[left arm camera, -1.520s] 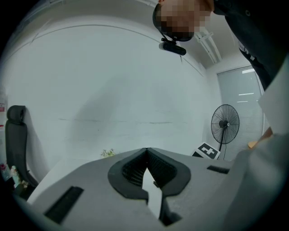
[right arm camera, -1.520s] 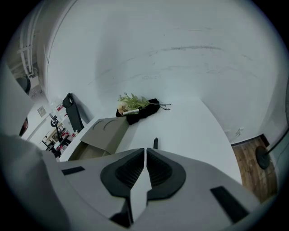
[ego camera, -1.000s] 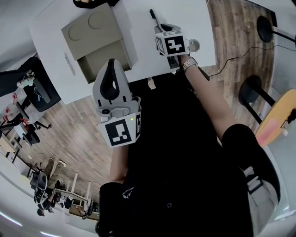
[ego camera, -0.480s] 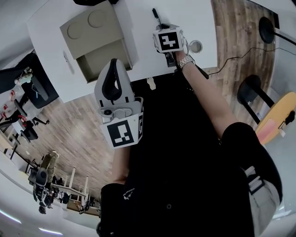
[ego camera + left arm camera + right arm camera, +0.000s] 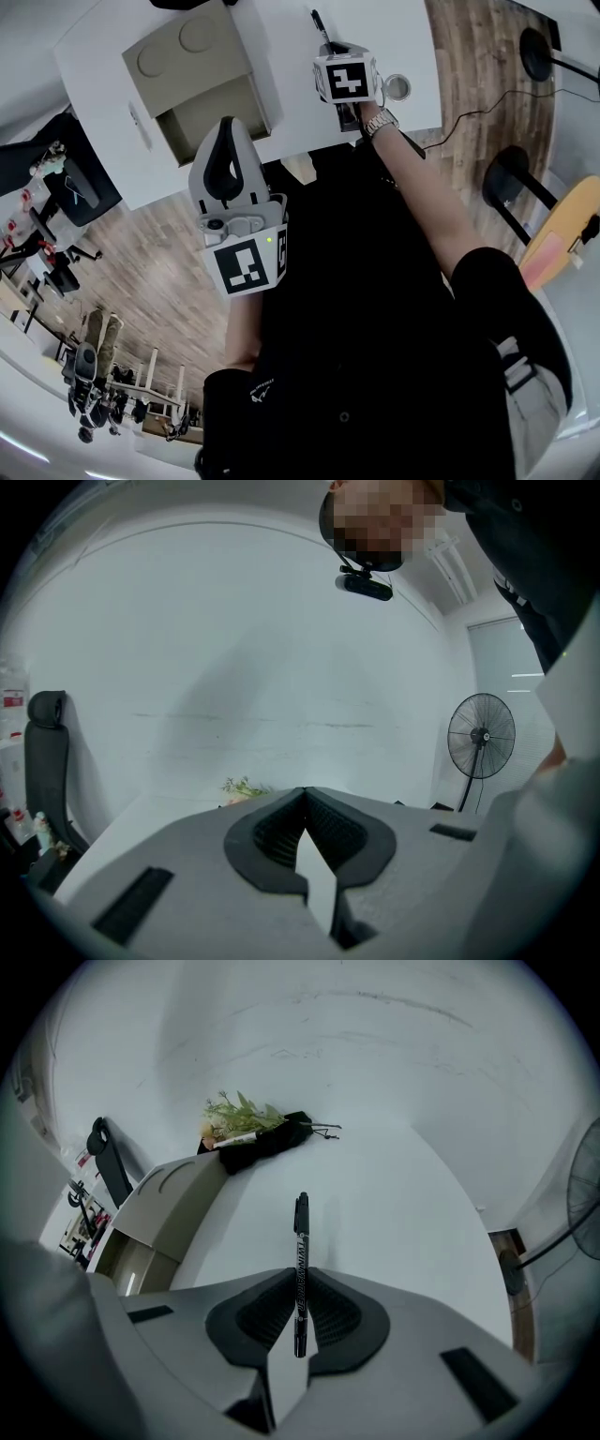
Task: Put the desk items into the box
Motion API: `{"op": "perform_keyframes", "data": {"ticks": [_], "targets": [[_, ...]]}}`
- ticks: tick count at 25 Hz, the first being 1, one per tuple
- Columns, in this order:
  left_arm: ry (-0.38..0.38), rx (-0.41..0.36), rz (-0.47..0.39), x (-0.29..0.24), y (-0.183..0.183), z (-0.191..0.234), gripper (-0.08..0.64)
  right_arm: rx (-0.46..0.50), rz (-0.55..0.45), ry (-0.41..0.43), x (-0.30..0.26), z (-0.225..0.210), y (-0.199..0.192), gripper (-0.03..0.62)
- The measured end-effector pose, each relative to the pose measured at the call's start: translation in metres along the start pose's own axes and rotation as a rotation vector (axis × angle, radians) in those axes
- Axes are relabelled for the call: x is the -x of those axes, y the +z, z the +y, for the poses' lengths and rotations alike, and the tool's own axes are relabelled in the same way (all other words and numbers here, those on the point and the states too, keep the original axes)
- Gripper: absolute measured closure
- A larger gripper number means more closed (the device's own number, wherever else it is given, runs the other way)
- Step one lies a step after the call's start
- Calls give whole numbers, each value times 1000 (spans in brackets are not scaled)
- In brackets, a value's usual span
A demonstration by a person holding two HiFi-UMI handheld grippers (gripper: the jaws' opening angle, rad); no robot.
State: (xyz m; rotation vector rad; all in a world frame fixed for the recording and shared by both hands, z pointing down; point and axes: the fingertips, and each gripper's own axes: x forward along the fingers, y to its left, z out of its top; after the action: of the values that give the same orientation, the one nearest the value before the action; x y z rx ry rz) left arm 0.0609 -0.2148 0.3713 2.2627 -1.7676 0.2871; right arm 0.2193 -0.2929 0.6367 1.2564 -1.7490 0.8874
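pinching claw: the right gripper (image 5: 300,1277) has its jaws pressed onto the black pen (image 5: 301,1241), one pad on each side of the barrel.
pen: it runs straight along the jaws; the capped end sticks out ahead of the tips and the short end pokes back behind the pads. in the head view the pen (image 5: 320,22) shows as a thin dark line beyond the right gripper (image 5: 336,52).
pen and table: the pen is over the white table (image 5: 394,1194); i cannot tell whether it touches the top.
box: the tan box (image 5: 155,1206) stands to the left of the right claw and a little ahead of it, flaps open. from above, the box (image 5: 187,66) lies between the two claws, nearer the left one.
other claw: the left gripper (image 5: 305,803) has its jaws pressed together at the tips, with nothing between them. it points at a pale wall, with a standing fan (image 5: 481,739) off to its right. in the head view the left gripper (image 5: 228,141) sits at the near edge of the table.
far ahead of the right claw: a green plant (image 5: 239,1113) and a black item (image 5: 272,1136) lie at the table's far side.
just right of the right claw: a small round item (image 5: 397,89) on the table.
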Motion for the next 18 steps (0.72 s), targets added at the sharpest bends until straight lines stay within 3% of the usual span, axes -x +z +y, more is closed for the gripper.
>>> {"op": "perform_keyframes", "data": {"ticks": [5,18], "targets": [[-50,-9,-20,12,4,4,552,-52,-18,-44,21,3,-2,552],[-163,-65,-60,59,13,52,552,-127,-215,-144,93,25,21,552]]}}
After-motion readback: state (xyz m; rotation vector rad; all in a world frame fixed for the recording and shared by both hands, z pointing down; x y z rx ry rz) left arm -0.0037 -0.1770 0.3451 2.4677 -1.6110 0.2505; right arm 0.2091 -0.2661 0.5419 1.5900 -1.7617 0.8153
